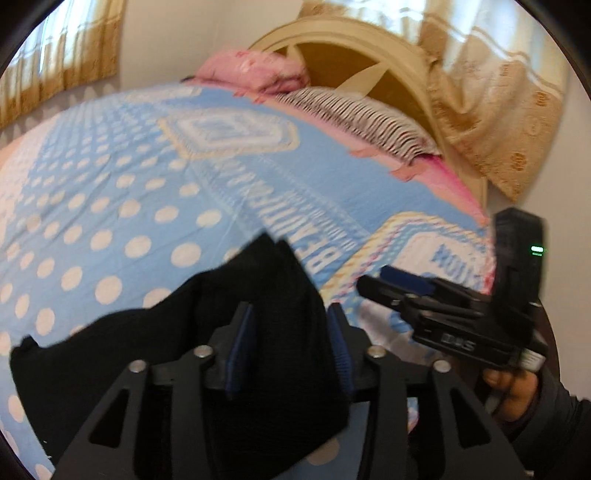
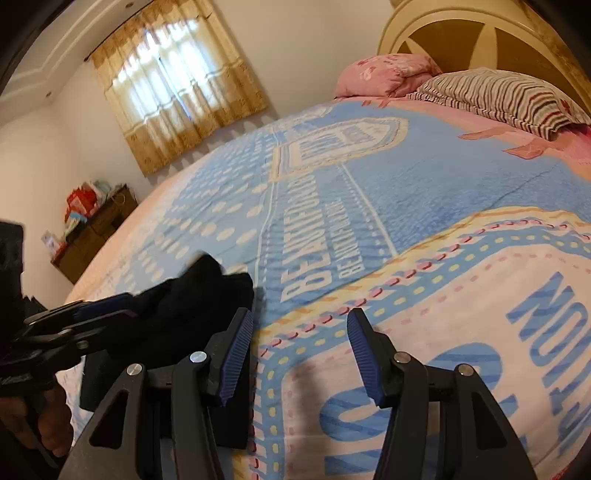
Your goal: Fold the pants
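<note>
Standing partly open, the left hand-held gripper (image 1: pixel 291 345) is straddling the black pants (image 1: pixel 184 332) without pinching them. The right hand-held gripper (image 2: pixel 301 354) is hovering half open and empty over the bed (image 2: pixel 424 177). Only the right view is showing the cluttered dresser (image 2: pixel 96 229).

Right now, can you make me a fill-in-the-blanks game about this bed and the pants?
1. The pants lying on the bedspread are ____ in colour.
2. Between the pads of the right hand-held gripper there is only ____.
3. The pillow nearest the headboard has a ____ pattern.
4. The left hand-held gripper has ____ fabric between its open pads.

Missing words: black; bedspread; striped; black
</note>
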